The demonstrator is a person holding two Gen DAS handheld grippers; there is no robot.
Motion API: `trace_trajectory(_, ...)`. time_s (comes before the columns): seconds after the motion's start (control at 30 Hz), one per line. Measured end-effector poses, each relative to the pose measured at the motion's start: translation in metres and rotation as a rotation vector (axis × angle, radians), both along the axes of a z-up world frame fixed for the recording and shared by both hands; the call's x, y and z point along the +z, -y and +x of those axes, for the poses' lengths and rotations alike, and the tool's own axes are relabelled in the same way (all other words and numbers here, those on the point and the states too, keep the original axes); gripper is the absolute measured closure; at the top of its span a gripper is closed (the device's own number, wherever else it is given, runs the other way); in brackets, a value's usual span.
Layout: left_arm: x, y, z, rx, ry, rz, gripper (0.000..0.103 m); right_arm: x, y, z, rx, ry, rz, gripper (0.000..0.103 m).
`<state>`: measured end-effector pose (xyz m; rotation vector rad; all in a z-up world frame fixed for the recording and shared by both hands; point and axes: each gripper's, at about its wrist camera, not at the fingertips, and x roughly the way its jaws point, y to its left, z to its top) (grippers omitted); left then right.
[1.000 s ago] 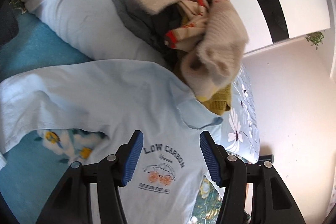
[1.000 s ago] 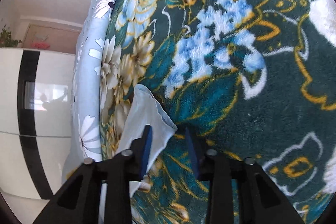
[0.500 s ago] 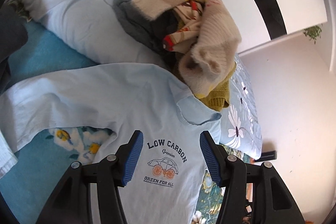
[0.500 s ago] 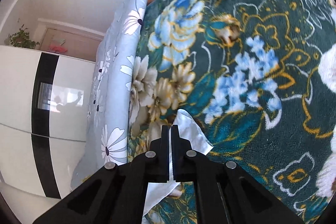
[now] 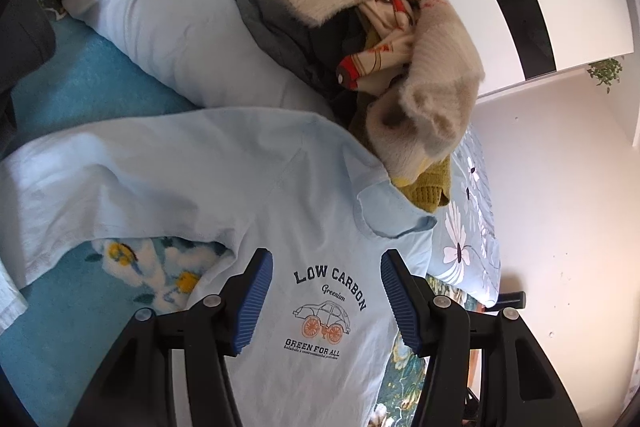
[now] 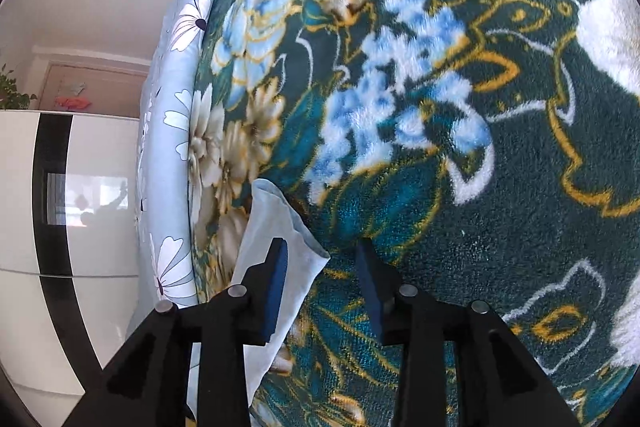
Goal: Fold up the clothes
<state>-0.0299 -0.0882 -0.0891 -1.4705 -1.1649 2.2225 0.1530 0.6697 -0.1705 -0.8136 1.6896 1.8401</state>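
Left wrist: left gripper wide open, hovering over light-blue T-shirt spread flat on bed, likely laid out for folding; unfolded clothes pile far right.

Right wrist: right gripper open, shirt corner beside its left finger, on floral blanket.

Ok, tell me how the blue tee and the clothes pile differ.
The tee lies spread out, nearly flat; the pile is a crumpled heap. The tee is one pale blue piece with a printed car; the pile mixes beige, grey, red and mustard pieces. The tee is thin; the pile looks fuzzy. Both lie on the bed.
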Motion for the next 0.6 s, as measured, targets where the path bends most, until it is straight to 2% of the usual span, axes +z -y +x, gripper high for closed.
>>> trace_trajectory(0.17, -0.008, -0.011, -0.001, -0.026, 0.021, 0.009, 0.042, 0.000, 0.000, -0.010, 0.007, -0.019, -0.007, 0.067)
trace_trajectory(0.23, -0.009, -0.012, 0.000, -0.030, 0.022, 0.017, 0.042, 0.000, 0.001, -0.016, 0.022, -0.016, -0.011, 0.079)
trace_trajectory(0.27, -0.010, -0.013, 0.000, -0.029, 0.022, 0.019, 0.042, 0.001, 0.002, -0.020, 0.032, -0.007, -0.011, 0.091)
trace_trajectory(0.37, -0.009, -0.011, 0.002, -0.032, 0.022, 0.020, 0.042, 0.008, 0.006, -0.027, 0.042, -0.027, 0.007, 0.095)
trace_trajectory(0.47, -0.008, -0.007, 0.005, -0.027, 0.021, 0.020, 0.042, 0.029, 0.013, -0.034, 0.052, -0.112, 0.025, 0.096)
trace_trajectory(0.6, -0.013, -0.001, 0.007, -0.013, 0.028, 0.030, 0.042, 0.085, 0.039, -0.061, 0.176, -0.254, 0.112, 0.096)
